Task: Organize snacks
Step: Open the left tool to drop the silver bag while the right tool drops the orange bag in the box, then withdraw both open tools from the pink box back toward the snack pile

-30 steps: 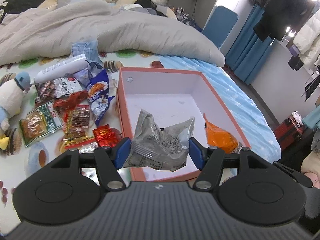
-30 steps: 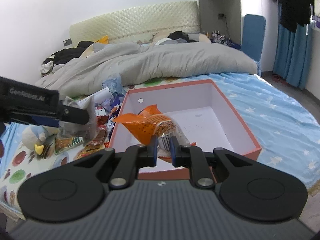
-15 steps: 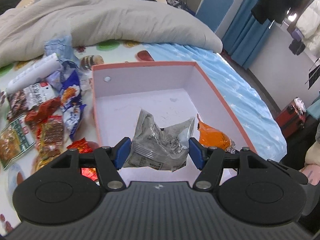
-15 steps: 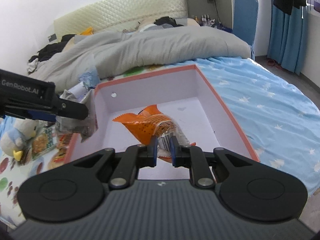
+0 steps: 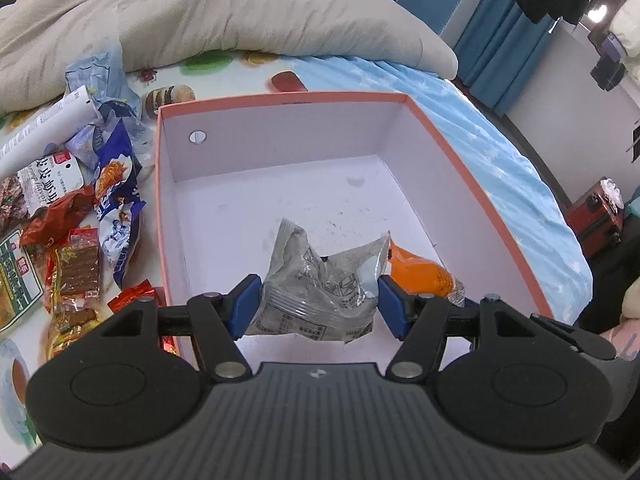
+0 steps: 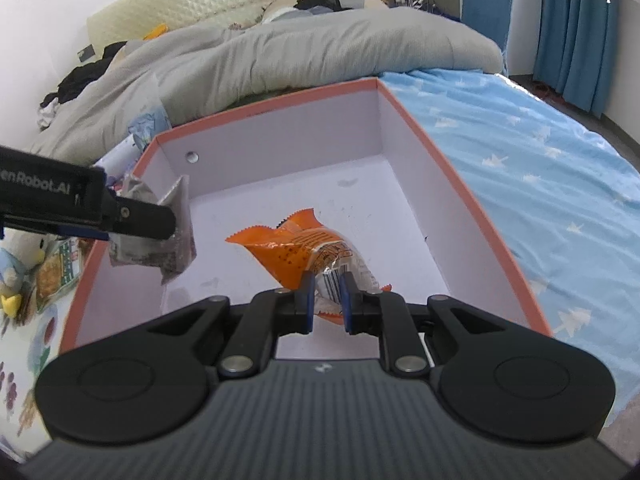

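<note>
An open box point(image 5: 472, 196) with an orange rim and white inside sits on the bed; it also shows in the right wrist view point(image 6: 452, 184). My left gripper point(image 5: 318, 306) is shut on a grey snack packet point(image 5: 320, 280) and holds it above the box's near left part; the packet also shows in the right wrist view point(image 6: 180, 216). My right gripper point(image 6: 327, 300) is shut on an orange snack packet point(image 6: 296, 248) and holds it above the box floor. The orange packet shows in the left wrist view point(image 5: 420, 272) just right of the grey one.
Several loose snack packets point(image 5: 80, 216) lie on the bedsheet left of the box. A grey duvet point(image 5: 240, 16) is heaped behind the box. A stuffed penguin point(image 6: 16, 272) lies at the far left. The blue sheet point(image 6: 540, 168) slopes off to the right.
Both grippers have moved forward over the box with their packets still held. The box now fills more of both views.
</note>
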`<state>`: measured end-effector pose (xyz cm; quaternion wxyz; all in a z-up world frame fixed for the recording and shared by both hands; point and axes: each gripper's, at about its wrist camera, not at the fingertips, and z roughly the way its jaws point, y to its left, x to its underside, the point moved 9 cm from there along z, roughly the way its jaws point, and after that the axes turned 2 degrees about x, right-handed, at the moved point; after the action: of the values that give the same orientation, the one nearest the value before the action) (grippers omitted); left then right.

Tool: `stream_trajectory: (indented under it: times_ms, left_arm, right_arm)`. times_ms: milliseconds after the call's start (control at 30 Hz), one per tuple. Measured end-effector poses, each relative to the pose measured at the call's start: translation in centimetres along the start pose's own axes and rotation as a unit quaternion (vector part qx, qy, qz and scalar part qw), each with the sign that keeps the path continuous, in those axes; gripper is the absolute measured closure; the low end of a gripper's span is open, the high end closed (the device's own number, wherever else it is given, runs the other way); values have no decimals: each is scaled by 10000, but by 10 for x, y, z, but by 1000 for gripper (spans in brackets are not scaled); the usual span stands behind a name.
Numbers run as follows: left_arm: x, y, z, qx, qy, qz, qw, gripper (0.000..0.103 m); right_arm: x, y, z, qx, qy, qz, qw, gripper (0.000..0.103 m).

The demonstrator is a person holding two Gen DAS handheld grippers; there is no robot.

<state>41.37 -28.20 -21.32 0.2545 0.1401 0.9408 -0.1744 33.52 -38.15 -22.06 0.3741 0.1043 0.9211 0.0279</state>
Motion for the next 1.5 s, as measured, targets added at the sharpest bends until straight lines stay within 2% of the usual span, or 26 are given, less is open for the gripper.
stream_trajectory:
  times_ms: [133, 267, 333, 400, 567, 700, 967, 1167, 1333, 1500]
  left_arm:
    - [-1, 2, -1, -56, 33, 11, 10000, 33]
    - [-6, 4, -10, -121, -91, 143, 9998, 23]
    - [-8, 5, -16, -51, -156, 83, 9998, 23]
    - [-10, 5, -23, -52, -213, 72, 9997, 23]
    - [-7, 1, -50, 25, -401, 70, 9992, 23]
    - [1, -5, -75, 100, -540, 136, 9984, 23]
    - [22, -13, -140, 171, -951, 132, 9952, 23]
    - [48, 2, -184, 72, -1137, 10, 9935, 23]
    - [69, 21, -221, -203, -1311, 106, 9911, 23]
    - [89, 32, -251, -217, -1508, -52, 9883, 23]
  right_arm:
    - [1, -5, 5, 29, 118, 85, 9999, 84]
    - [-5, -5, 3, 49, 63, 131, 9999, 80]
    - [-6, -4, 0, 101, 40, 57, 9999, 71]
    - [-7, -4, -4, 155, 11, 68, 9999, 47]
    - [-8, 2, -33, 57, -196, 76, 9998, 48]
    - [-9, 8, -61, -179, -376, 197, 9989, 48]
    - [-2, 30, -119, -324, -792, -6, 9963, 48]
    - [7, 49, -149, -405, -1000, -40, 9942, 48]
    - [14, 63, -171, -482, -1145, -100, 9922, 48]
    - [22, 75, -190, -590, -1266, -162, 9901, 48]
